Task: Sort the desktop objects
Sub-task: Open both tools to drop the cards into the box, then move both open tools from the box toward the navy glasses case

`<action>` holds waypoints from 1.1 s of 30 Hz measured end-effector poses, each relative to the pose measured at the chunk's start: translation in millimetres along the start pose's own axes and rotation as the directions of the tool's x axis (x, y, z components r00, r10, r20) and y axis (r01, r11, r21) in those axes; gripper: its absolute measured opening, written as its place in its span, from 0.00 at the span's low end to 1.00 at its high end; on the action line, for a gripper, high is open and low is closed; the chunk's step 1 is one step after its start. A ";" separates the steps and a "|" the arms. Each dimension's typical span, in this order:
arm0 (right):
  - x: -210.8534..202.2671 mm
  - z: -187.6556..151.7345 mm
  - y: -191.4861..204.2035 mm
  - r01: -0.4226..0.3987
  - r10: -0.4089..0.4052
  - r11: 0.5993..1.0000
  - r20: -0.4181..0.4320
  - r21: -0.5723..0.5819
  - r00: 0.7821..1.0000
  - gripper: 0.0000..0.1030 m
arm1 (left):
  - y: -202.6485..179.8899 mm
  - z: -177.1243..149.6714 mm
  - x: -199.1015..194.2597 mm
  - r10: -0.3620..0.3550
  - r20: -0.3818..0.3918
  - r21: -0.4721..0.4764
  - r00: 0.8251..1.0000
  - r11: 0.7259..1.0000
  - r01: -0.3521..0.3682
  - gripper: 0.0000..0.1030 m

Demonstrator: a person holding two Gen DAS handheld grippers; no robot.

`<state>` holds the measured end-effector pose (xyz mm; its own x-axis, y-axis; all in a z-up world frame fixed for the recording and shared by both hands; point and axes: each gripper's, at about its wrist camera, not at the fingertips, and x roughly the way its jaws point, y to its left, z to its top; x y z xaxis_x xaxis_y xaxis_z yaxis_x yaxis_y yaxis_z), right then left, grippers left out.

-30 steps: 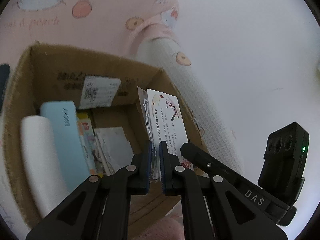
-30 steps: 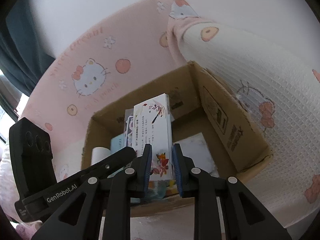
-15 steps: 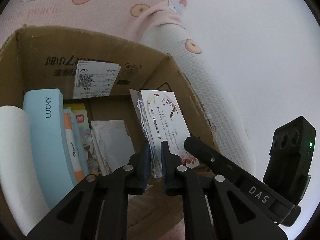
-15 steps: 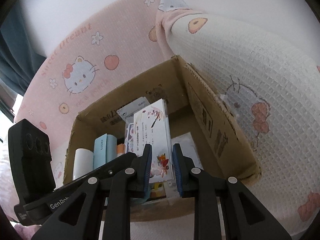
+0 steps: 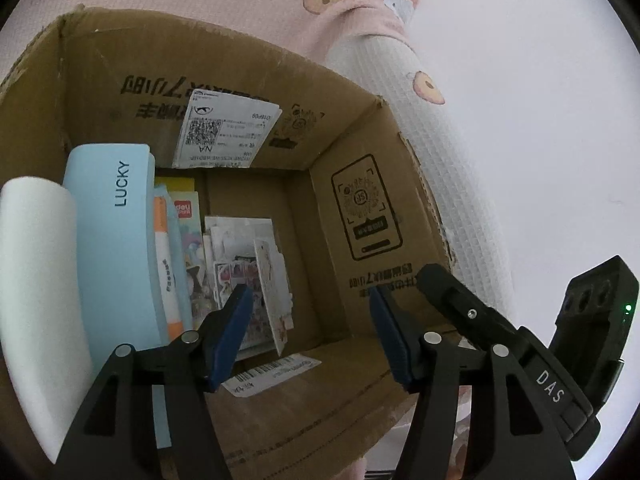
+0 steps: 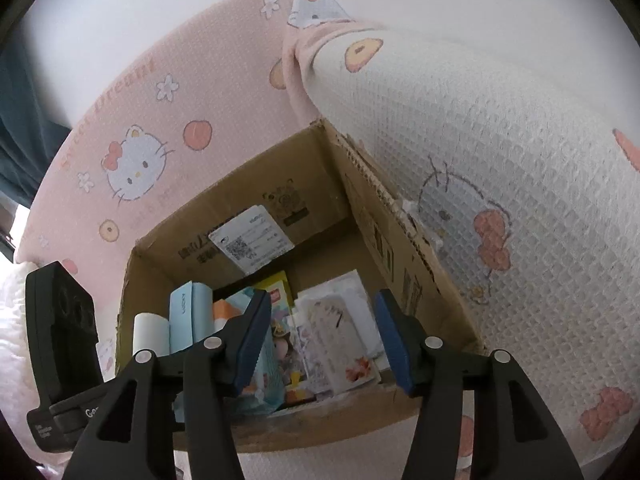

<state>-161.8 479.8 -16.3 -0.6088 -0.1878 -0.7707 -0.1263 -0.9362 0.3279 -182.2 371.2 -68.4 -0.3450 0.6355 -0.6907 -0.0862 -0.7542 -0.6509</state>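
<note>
Blue-padded black jaws of my left gripper [image 5: 310, 330] are opening, pads well apart, nothing between them, pointing down into the brown cardboard box [image 5: 352, 396]. My right gripper [image 6: 320, 336] is the same: blue pads spreading, nothing clamped, aimed down over the box's near wall. Below the right gripper, the white printed card with a red floral corner [image 6: 340, 344] sits loose inside the box, leaning tilted on a pile of white papers and sticker sheets [image 6: 356, 300]; neither pad touches it. In the left view that card [image 5: 272, 280] stands on edge near the box middle, just right of the left pad. Left of it in the box: a colourful cartoon packet [image 5: 192, 256], an orange-and-white pen [image 5: 164, 264], a light blue case lettered LUCKY [image 5: 116, 240] and a white rounded case [image 5: 36, 280], packed side by side, upright. A yellow-and-red packet [image 6: 276, 292] stands behind them near the back wall. A white shipping label with a QR code [image 5: 224, 132] is stuck on the back inner wall, and a second barcode label [image 5: 272, 372] lies on the near inner wall. The box rests on pink cartoon-cat printed fabric [image 6: 132, 120], beside a white waffle-textured blanket [image 6: 500, 140]. Plain white wall [image 5: 540, 120] behind.
</note>
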 end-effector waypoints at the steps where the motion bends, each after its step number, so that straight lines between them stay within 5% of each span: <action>1: -0.7 -0.8 1.4 0.002 -0.002 1.000 0.001 0.002 1.000 0.50 | -1.1 -0.6 -3.5 -0.001 0.006 0.005 1.000 1.000 0.001 0.63; 19: -56.5 -20.4 84.7 0.038 -0.030 0.992 0.075 -0.116 0.997 0.52 | -6.8 -9.2 -103.1 -0.095 0.144 0.076 0.985 0.993 0.085 0.63; 33: -98.5 -42.9 154.7 0.066 -0.037 0.983 0.166 -0.169 0.985 0.53 | -5.4 -24.1 -188.9 -0.202 0.245 0.226 0.948 0.963 0.147 0.68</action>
<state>-87.7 340.7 86.9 -0.7249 -0.1010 -0.6814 -0.0321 -0.9832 0.1798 -94.0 259.2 58.1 -0.5390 0.7144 -0.4462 -0.3445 -0.6704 -0.6572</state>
